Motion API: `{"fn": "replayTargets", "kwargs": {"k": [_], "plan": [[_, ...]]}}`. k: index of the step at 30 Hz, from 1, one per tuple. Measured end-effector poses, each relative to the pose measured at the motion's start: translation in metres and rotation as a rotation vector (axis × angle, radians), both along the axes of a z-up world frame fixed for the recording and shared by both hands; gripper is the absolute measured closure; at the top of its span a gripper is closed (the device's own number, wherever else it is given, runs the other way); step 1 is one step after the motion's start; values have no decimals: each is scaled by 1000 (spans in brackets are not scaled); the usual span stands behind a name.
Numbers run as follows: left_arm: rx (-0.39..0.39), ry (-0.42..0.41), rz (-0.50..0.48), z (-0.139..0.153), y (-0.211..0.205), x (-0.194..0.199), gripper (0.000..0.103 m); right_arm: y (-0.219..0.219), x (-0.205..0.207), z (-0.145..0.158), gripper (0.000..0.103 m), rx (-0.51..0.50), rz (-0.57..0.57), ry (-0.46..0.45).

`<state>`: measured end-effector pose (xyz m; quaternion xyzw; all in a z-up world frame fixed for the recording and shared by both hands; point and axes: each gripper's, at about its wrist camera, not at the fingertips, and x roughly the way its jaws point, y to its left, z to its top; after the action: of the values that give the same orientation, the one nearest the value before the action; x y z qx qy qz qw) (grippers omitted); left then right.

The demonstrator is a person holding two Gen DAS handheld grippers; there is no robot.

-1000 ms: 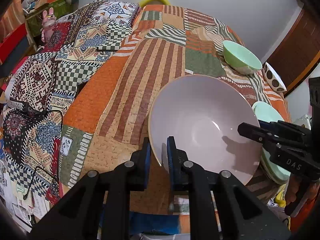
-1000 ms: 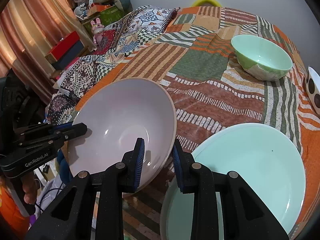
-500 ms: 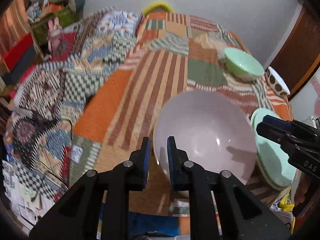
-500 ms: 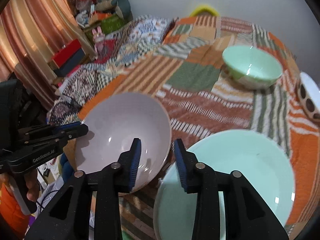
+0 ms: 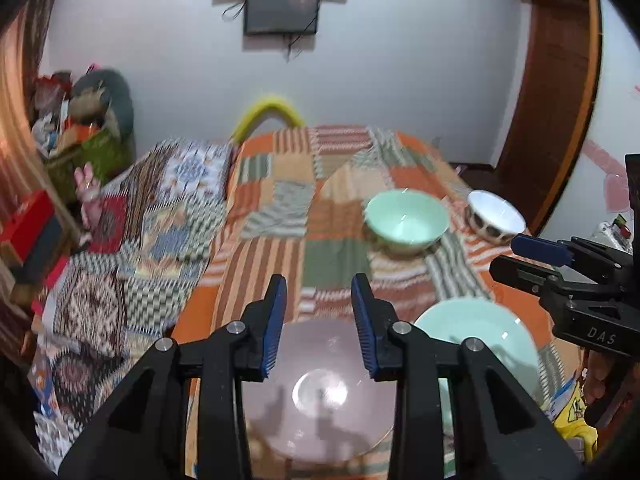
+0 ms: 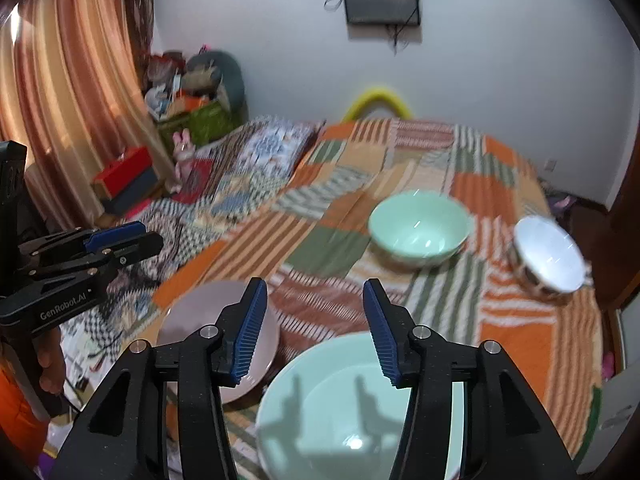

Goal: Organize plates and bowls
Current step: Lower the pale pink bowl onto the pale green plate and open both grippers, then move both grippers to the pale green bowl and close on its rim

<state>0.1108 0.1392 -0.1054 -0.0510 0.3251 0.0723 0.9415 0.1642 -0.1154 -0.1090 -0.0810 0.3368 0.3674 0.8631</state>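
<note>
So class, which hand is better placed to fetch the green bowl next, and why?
Probably the right. Its tool is open and empty, and the green bowl lies just ahead of it. The left tool hangs over the pink bowl.

The left gripper (image 5: pixel 319 328) hangs above the pink bowl (image 5: pixel 320 392), its jaws just parted with nothing between them. Beside that bowl sits a green plate (image 5: pixel 480 332); farther off on the quilt (image 5: pixel 256 248), a green bowl (image 5: pixel 406 222) and a white bowl (image 5: pixel 496 218).
</note>
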Motion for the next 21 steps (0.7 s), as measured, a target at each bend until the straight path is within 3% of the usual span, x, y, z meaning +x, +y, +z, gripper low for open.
{"fn": "replayTargets", "kwargs": {"k": [10,14,21], "plan": [[38,-97,-37,38,-23,43,49,-31,28,40,50,75,-84,-106],[19,-94,-33,39,-22,70,42,-37,46,46,44,88,-116,-134],[-29,-29,-35,17,-10,128,41,-40,82,40,42,90,-155,-117]]}}
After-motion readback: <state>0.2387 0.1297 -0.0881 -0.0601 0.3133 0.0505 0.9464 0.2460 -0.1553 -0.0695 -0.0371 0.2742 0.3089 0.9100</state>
